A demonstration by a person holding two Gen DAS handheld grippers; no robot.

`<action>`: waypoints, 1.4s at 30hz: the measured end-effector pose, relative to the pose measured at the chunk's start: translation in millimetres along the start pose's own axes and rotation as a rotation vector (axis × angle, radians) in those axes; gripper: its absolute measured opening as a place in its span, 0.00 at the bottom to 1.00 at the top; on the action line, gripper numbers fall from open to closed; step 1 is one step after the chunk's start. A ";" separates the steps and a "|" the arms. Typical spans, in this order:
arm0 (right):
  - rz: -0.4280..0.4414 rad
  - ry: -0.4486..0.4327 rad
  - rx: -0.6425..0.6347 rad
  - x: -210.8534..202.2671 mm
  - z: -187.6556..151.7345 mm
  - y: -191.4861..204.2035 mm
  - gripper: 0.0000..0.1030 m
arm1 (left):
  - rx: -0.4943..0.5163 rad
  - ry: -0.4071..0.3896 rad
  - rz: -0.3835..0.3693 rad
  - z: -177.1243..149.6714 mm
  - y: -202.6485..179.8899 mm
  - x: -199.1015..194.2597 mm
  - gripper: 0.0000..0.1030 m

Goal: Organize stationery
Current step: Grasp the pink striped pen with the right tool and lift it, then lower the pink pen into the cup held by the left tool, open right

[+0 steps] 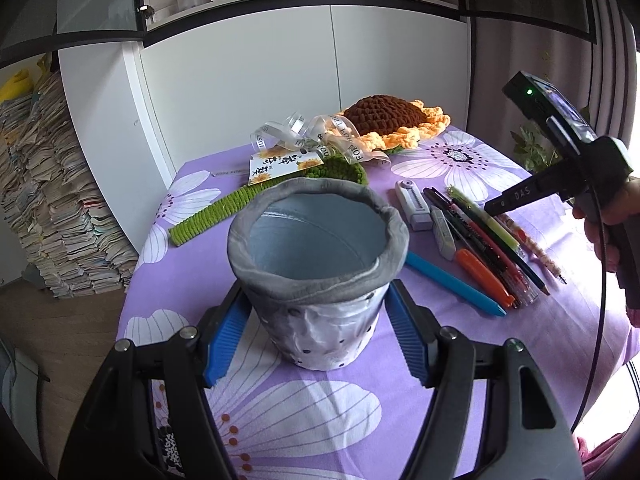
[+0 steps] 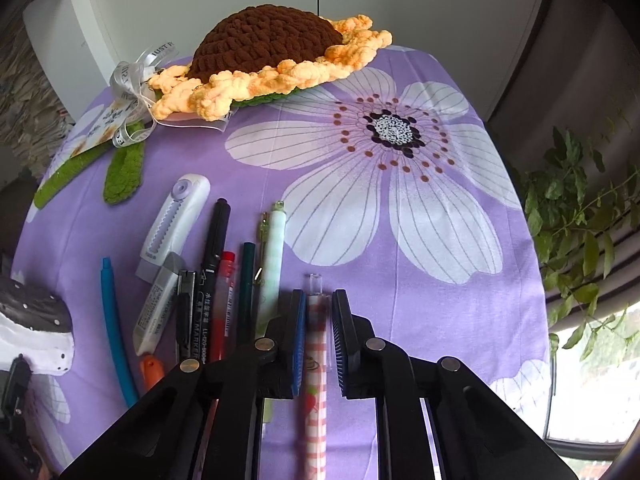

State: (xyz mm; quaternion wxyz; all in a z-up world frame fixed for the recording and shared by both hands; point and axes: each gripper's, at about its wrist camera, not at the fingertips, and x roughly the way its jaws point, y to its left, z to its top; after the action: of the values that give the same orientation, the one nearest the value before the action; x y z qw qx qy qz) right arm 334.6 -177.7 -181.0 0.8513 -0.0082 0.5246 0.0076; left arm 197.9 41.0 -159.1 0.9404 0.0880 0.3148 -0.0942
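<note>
Right gripper (image 2: 318,332) straddles lengthwise pen (image 2: 316,380)

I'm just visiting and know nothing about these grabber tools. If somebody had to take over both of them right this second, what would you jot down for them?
Left gripper: clamped on the grey pen holder, which stands upright on the purple flowered tablecloth. Nothing shows inside the holder.
Right gripper: jaws closed around the pink checked pen, the rightmost in the row; the pen looks to be still lying on the cloth.
Still on the cloth: blue pen, orange pen, black marker, red pen, light green pen, a correction tape and more.
Done: holder steadied, first pen gripped. Left: put every pen in the holder.
</note>
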 end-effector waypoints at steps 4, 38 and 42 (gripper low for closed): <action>0.071 -0.040 0.046 -19.4 -3.1 -6.9 0.13 | -0.003 0.016 0.002 -2.7 1.9 1.9 0.65; 0.587 -0.581 -0.268 -193.8 -1.0 120.3 0.10 | -0.025 -0.029 0.009 -0.5 2.9 -2.1 0.66; 0.557 -0.552 -0.331 -171.4 -6.1 139.7 0.10 | -0.021 -0.029 0.002 -1.1 3.1 -3.3 0.66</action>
State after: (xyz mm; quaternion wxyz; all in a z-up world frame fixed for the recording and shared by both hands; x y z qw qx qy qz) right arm 249.1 -38.9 -31.5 0.9126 -0.0002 0.2507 0.3231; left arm 195.5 44.7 -157.6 0.9458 0.0771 0.3020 -0.0912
